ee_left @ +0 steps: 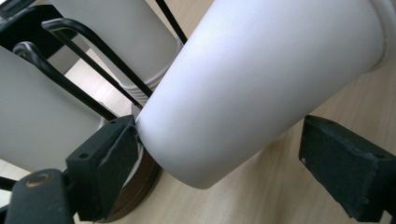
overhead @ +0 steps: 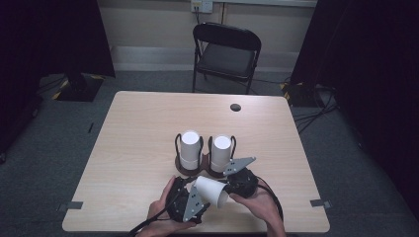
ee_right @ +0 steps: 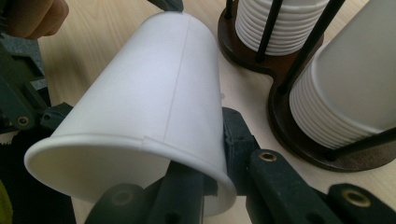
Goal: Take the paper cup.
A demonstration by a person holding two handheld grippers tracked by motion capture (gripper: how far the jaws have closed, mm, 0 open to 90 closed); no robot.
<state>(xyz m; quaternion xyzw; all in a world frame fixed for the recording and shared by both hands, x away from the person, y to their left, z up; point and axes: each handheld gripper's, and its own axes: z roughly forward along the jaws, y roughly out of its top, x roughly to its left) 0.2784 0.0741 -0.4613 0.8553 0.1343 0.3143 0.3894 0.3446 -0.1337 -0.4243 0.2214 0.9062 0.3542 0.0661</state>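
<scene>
**Ana:** One loose paper cup [overhead: 211,191] is all that's in play. It lies tilted on its side just above the table [overhead: 138,128], near the front edge, between the two hands and just in front of the double cup holder [overhead: 203,170] with its two stacks of cups [overhead: 190,148].

**Ben:** Who has it?

**Ana:** The right gripper [ee_right: 212,179] pinches the rim wall, one jaw inside the mouth and one outside. The left gripper [ee_left: 219,163] stands wide: one pad touches the cup's base and the other is well clear, so it isn't clamping.

**Ben:** Risks?

**Ana:** I'd judge that a rim pinch is thin hold. Squeeze harder and the paper creases; twist and the cup may slip out and roll. If the left jaws nudge the base sideways, it could knock the holder's wire posts [ee_left: 93,60].
</scene>
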